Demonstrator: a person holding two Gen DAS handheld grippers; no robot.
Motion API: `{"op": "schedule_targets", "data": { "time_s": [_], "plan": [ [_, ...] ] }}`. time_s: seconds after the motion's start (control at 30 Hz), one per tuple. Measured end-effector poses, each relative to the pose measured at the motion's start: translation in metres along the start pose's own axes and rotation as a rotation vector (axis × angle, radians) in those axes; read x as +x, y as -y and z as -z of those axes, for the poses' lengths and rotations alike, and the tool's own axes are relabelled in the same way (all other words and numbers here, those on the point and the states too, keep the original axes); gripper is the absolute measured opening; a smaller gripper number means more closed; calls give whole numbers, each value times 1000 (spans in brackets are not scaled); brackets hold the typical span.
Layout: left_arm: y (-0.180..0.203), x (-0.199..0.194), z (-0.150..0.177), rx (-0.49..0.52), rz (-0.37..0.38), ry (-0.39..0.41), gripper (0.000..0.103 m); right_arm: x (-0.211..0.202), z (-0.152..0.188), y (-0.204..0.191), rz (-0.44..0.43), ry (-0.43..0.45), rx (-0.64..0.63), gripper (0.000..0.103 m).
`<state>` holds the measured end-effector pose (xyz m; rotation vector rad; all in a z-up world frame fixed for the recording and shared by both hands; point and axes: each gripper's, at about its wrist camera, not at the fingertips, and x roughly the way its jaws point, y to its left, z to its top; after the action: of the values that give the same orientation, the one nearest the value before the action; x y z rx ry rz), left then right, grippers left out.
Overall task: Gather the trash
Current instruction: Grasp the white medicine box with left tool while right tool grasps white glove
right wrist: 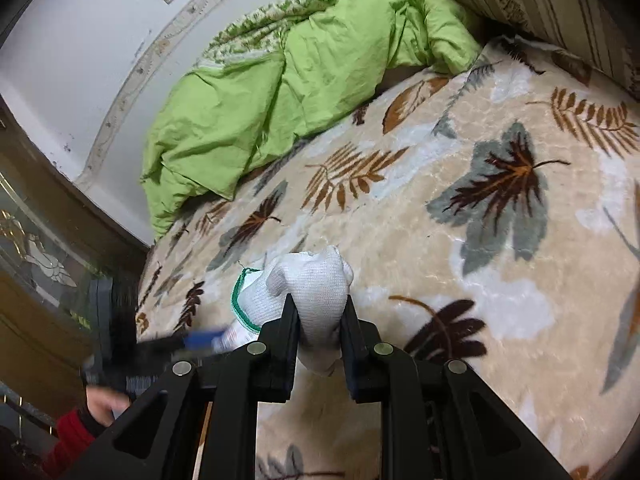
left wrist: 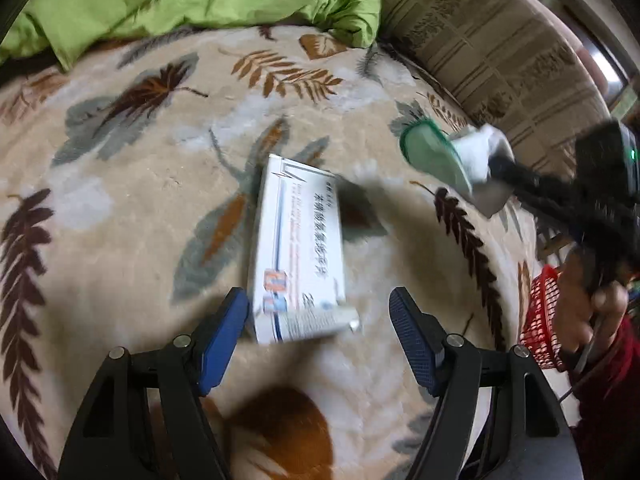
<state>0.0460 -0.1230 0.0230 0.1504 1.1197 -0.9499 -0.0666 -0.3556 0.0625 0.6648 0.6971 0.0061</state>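
A white medicine box point(left wrist: 300, 248) with blue print lies flat on the leaf-patterned blanket point(left wrist: 120, 200). My left gripper point(left wrist: 319, 300) hangs just above its near end, jaws open, the left blue pad point(left wrist: 224, 340) close beside the box's corner. My right gripper point(right wrist: 319, 304) is shut on a white knit glove point(right wrist: 312, 280) with a green cuff and holds it up off the blanket. The same glove point(left wrist: 472, 156) shows at the right of the left wrist view, pinched in the blurred black fingers.
A crumpled green quilt point(right wrist: 280, 92) lies at the far side of the bed, a striped pillow point(left wrist: 500, 60) beside it. A red mesh basket point(left wrist: 540, 316) stands off the bed's right edge, behind a hand point(left wrist: 588, 312) in a red sleeve.
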Motion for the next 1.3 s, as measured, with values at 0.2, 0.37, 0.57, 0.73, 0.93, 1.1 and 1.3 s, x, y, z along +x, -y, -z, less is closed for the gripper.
{"op": "schedule_targets", "data": {
  "time_s": [0.2, 0.37, 0.57, 0.73, 0.93, 1.1, 1.3],
  "plan": [
    [10, 4, -23, -23, -146, 57, 72, -19, 4, 4, 26, 23, -2, 20],
    [16, 39, -31, -26, -267, 1, 70, -29, 9, 8, 43, 23, 3, 20],
    [12, 29, -13, -103, -359, 106, 55, -33, 23, 0, 39, 6, -9, 20],
    [21, -10, 20, -180, -388, 210, 55, -40, 39, -24, 52, 35, -56, 20],
    [63, -65, 75, -193, -501, 358, 55, -47, 74, -56, 87, 80, -141, 20],
    [88, -87, 118, -180, -583, 399, 55, -59, 92, -69, 77, 89, -187, 20],
    [105, -99, 143, -159, -624, 420, 55, -69, 111, -74, 93, 86, -208, 20]
  ]
}}
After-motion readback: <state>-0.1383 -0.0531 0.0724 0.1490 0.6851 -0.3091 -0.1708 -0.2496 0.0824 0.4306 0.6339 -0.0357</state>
